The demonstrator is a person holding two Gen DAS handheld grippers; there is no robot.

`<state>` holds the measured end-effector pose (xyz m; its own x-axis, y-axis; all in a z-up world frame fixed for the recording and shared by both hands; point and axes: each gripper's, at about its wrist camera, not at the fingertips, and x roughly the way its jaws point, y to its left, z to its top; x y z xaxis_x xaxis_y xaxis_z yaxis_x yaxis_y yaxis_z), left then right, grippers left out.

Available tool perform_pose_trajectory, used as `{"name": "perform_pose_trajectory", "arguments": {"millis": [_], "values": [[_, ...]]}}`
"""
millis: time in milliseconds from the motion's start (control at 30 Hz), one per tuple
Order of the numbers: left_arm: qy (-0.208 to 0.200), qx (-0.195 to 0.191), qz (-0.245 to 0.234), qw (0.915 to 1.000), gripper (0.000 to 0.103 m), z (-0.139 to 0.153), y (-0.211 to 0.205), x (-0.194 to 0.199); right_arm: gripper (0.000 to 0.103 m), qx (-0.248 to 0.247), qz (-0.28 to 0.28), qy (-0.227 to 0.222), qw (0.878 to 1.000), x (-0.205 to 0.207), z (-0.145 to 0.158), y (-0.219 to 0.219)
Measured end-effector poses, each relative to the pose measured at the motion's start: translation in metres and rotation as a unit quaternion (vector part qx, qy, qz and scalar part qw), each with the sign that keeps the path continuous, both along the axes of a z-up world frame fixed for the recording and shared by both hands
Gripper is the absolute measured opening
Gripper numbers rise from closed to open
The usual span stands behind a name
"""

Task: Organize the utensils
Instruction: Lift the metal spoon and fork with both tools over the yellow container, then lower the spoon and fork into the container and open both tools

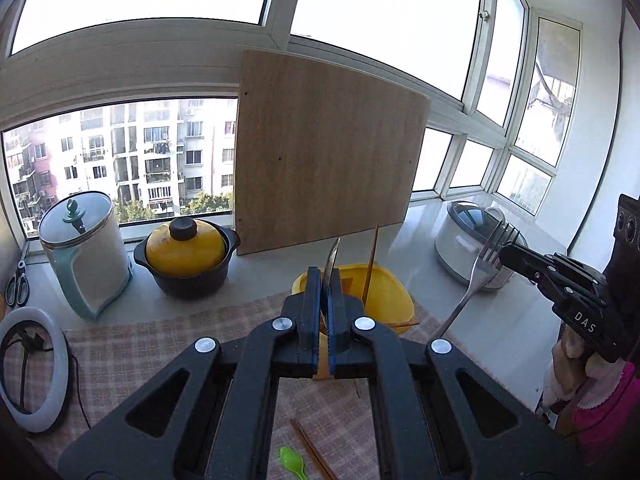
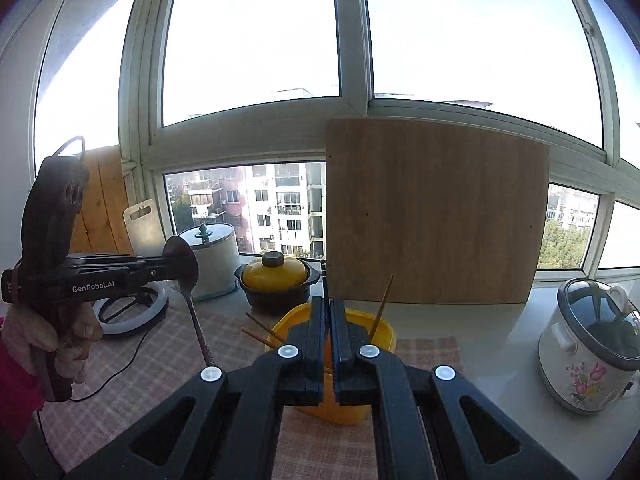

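Observation:
My left gripper [image 1: 325,280] is shut on a metal spoon [image 1: 332,258], seen edge-on; the right wrist view shows its bowl and handle [image 2: 188,276] in the left gripper [image 2: 176,270]. My right gripper [image 2: 329,308] is shut on a metal fork, whose thin edge [image 2: 325,284] shows between the jaws; the left wrist view shows the fork [image 1: 480,268] in the right gripper [image 1: 505,254]. A yellow container [image 1: 384,300] [image 2: 360,412] below both holds brown chopsticks [image 1: 371,264] [image 2: 383,306]. A green spoon [image 1: 292,460] and chopsticks [image 1: 312,454] lie on the cloth.
A checked cloth [image 1: 160,352] covers the counter. A kettle [image 1: 86,252], a yellow-lidded black pot [image 1: 186,256], scissors [image 1: 18,286] and a ring light [image 1: 32,364] stand left. A wooden board [image 1: 324,152] leans on the window. A rice cooker [image 2: 588,344] stands right.

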<state>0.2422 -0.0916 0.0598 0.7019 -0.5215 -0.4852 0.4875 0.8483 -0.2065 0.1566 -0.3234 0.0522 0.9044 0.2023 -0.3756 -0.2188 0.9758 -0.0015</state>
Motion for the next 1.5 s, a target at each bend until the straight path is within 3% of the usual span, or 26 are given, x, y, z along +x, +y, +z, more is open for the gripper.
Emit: {"name": "perform_pose_trajectory", "arguments": {"millis": [300, 567, 800, 1500], "values": [[-0.026, 0.007, 0.021, 0.9994, 0.0, 0.015, -0.024, 0.024, 0.0, -0.017, -0.045, -0.026, 0.998, 0.018, 0.019, -0.023], [-0.015, 0.018, 0.039, 0.999, 0.0, 0.003, -0.039, 0.049, 0.0, -0.054, -0.068, -0.038, 0.996, 0.045, 0.017, -0.018], [0.003, 0.019, 0.041, 0.9989, 0.0, -0.016, -0.046, 0.059, 0.0, -0.07, -0.071, -0.018, 0.995, 0.065, -0.003, -0.011], [0.05, 0.034, 0.005, 0.9982, 0.0, -0.048, -0.066, 0.056, 0.0, -0.037, -0.05, 0.072, 0.995, 0.094, -0.058, -0.002]]}}
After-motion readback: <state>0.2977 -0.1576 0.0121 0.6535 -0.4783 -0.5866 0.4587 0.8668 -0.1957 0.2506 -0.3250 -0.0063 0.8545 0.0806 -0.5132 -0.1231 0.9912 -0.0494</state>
